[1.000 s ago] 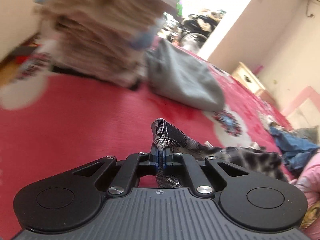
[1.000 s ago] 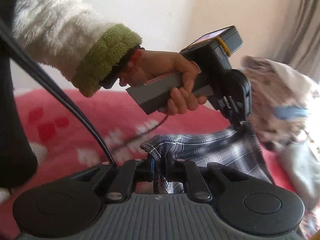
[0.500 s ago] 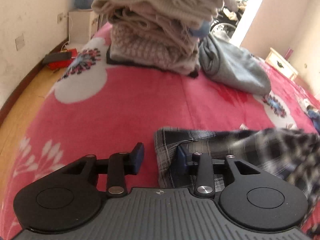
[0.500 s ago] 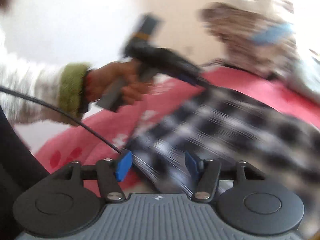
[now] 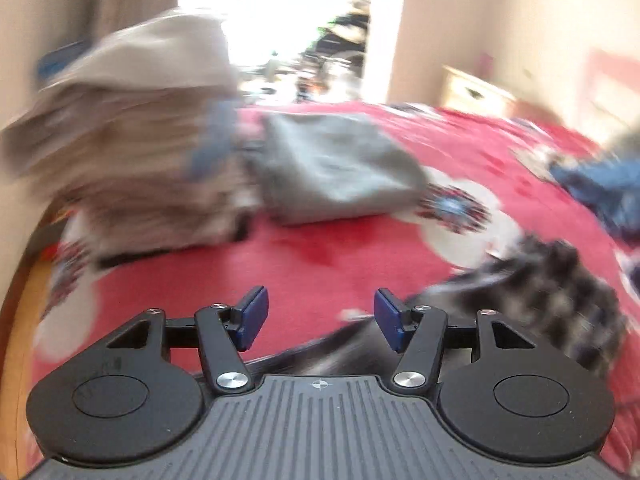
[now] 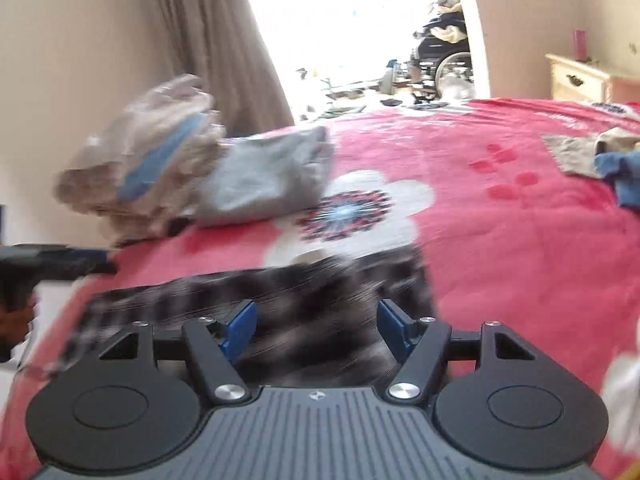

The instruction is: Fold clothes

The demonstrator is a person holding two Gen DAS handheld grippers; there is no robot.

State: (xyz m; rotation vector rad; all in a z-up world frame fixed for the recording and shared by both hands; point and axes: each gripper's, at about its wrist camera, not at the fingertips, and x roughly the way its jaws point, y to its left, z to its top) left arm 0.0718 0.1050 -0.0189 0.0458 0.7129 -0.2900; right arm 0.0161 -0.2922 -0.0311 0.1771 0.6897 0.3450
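Change: both my hand-held grippers have let go of the plaid garment [image 6: 304, 308]; a second ago each pinched it.
Bed [image 6: 500, 240]: plaid lies flat near me.
Stack [image 5: 132, 152]: folded, grey piece [image 5: 336, 168] beside it.
Left: blue clothes [image 5: 600, 188], unfolded.
Left hand-held gripper [image 5: 320, 320]: opening, empty.
Right hand-held gripper [image 6: 316, 328]: opening, over plaid, not gripping.

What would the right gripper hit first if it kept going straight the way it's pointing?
Probably the black-and-white plaid garment lying on the red bedspread, directly ahead of the right gripper's opening, empty jaws; blur hides the exact depth.
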